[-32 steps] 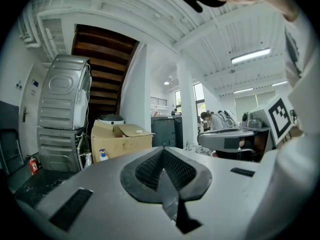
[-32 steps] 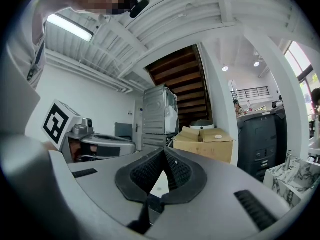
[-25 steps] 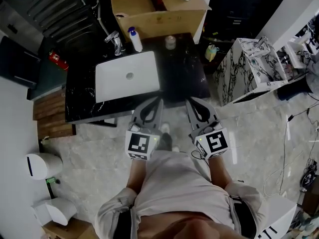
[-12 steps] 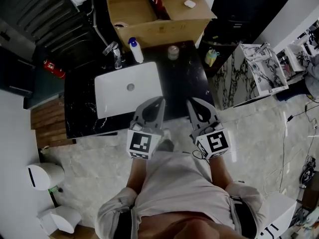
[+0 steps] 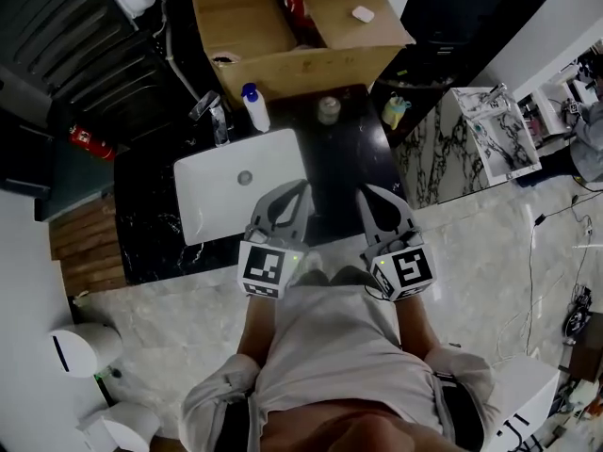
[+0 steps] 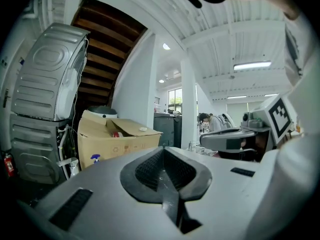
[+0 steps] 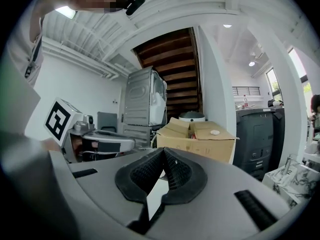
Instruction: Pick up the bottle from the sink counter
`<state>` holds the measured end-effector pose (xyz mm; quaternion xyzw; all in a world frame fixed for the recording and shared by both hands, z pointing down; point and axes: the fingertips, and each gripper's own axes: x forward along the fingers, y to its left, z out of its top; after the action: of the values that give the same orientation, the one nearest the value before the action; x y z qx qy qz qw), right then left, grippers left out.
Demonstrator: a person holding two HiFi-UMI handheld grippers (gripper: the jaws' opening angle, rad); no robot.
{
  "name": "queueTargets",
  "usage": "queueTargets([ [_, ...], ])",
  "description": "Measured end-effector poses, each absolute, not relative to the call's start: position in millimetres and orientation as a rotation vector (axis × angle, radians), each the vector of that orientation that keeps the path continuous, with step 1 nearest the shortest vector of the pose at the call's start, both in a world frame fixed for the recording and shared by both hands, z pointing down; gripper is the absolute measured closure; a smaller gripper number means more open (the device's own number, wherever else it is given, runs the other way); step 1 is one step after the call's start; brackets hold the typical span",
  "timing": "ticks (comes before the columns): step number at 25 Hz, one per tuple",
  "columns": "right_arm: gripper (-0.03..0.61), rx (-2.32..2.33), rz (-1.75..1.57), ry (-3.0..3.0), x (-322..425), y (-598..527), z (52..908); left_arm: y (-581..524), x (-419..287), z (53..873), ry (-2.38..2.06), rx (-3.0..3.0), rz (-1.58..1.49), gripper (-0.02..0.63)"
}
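The bottle (image 5: pixel 252 107), white with a blue pump top, stands upright at the back of the black sink counter (image 5: pixel 344 153), between the faucet (image 5: pixel 212 116) and a small jar (image 5: pixel 328 109). In the left gripper view only the bottle's blue top (image 6: pixel 95 158) shows, above the gripper's body. My left gripper (image 5: pixel 300 188) is shut and empty, its tip over the white basin's (image 5: pixel 226 191) right edge. My right gripper (image 5: pixel 363 194) is shut and empty too, over the counter's front part. Both are well short of the bottle.
An open cardboard box (image 5: pixel 283 26) stands right behind the counter. A marble-patterned stand (image 5: pixel 462 135) is to the right. A red extinguisher (image 5: pixel 89 142) and wooden steps (image 5: pixel 85 248) are at the left. The person's torso fills the lower head view.
The counter and sink have slid down the head view toward me. Both grippers kept their pose and now reach over the counter's front edge.
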<state>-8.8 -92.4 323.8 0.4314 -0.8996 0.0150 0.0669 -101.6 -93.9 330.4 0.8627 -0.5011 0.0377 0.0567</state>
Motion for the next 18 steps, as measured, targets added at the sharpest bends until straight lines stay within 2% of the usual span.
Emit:
queueTargets([
  [18, 0.581, 1.313, 0.133, -2.675, -4, -150, 354, -154, -85, 365, -1.395, 2.586, 0.111, 0.611],
])
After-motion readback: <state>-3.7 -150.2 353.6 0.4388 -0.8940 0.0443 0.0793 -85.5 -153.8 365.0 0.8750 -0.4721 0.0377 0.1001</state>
